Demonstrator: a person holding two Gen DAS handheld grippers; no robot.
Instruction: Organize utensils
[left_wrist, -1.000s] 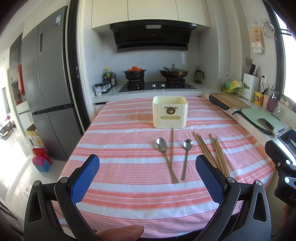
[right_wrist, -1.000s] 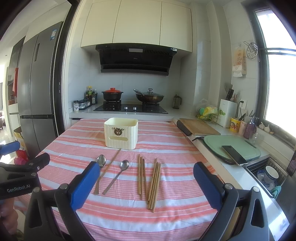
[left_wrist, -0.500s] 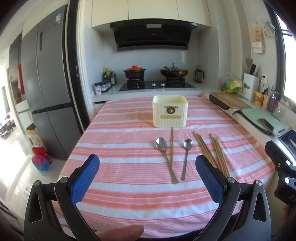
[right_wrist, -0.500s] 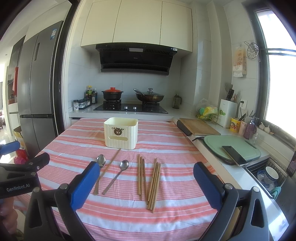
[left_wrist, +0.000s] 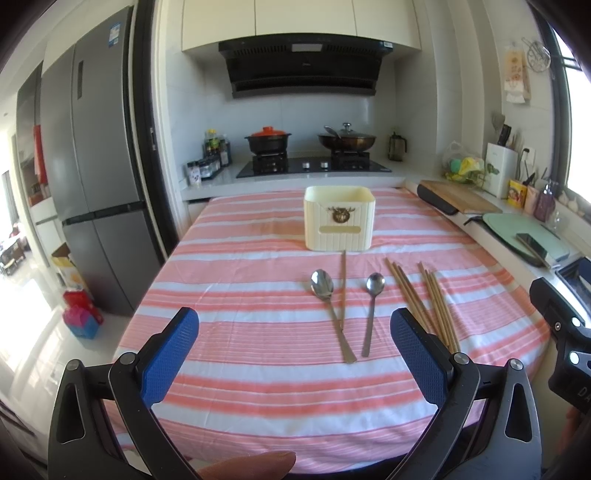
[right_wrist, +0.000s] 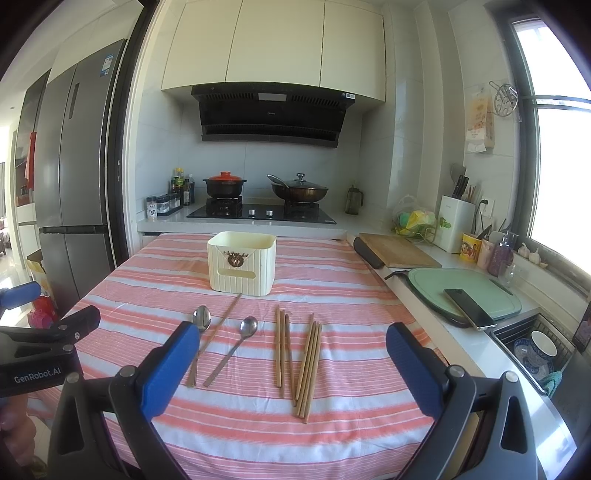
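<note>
A cream utensil holder (left_wrist: 339, 218) (right_wrist: 242, 263) stands upright on the pink striped tablecloth (left_wrist: 240, 332). In front of it lie two metal spoons, a larger one (left_wrist: 325, 295) (right_wrist: 199, 325) and a smaller one (left_wrist: 372, 306) (right_wrist: 236, 343). A single wooden chopstick (left_wrist: 343, 288) (right_wrist: 221, 325) lies between them. Several more chopsticks (left_wrist: 424, 299) (right_wrist: 297, 354) lie to their right. My left gripper (left_wrist: 293, 354) hangs open near the table's front edge, empty. My right gripper (right_wrist: 293, 365) is open too, above the chopsticks, holding nothing.
A stove (right_wrist: 262, 212) with two pots sits behind the table, a fridge (left_wrist: 88, 177) at the left. Along the right counter are a wooden board (right_wrist: 399, 251), a green board with a phone (right_wrist: 469, 308) and a sink (right_wrist: 535, 347).
</note>
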